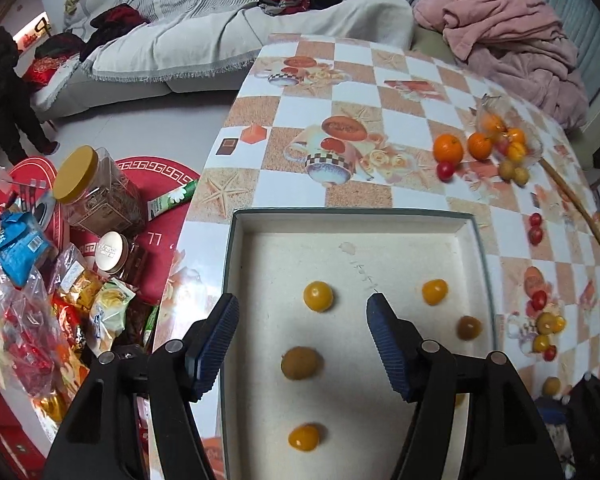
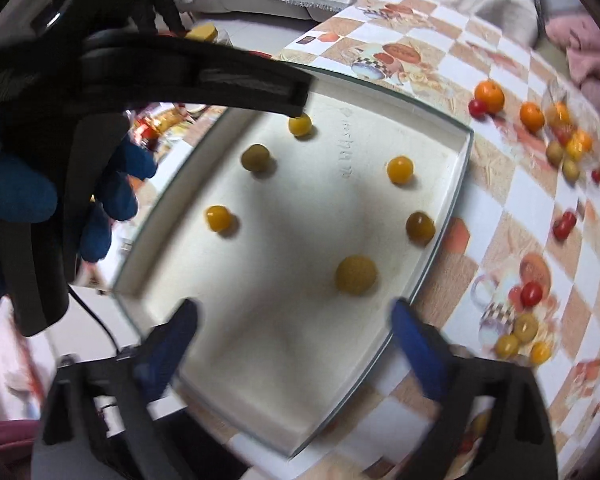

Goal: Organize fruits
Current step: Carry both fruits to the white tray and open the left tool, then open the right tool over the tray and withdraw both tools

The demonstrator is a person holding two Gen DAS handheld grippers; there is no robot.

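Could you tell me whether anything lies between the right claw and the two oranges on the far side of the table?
Nothing tall does. Between the open right claw and the oranges lie only the white tray, its low far wall and bare tablecloth. A red cherry tomato touches the nearer orange, so the claw could knock it.

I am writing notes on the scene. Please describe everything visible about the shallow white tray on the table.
The tray is a shallow, rectangular box with a cream, grainy inside that looks like cardboard, low walls and a thin dark-green rim. It lies flat on the checked tablecloth, near the table's edge. Six small round yellow and brownish fruits sit apart inside. Neither gripper touches it.
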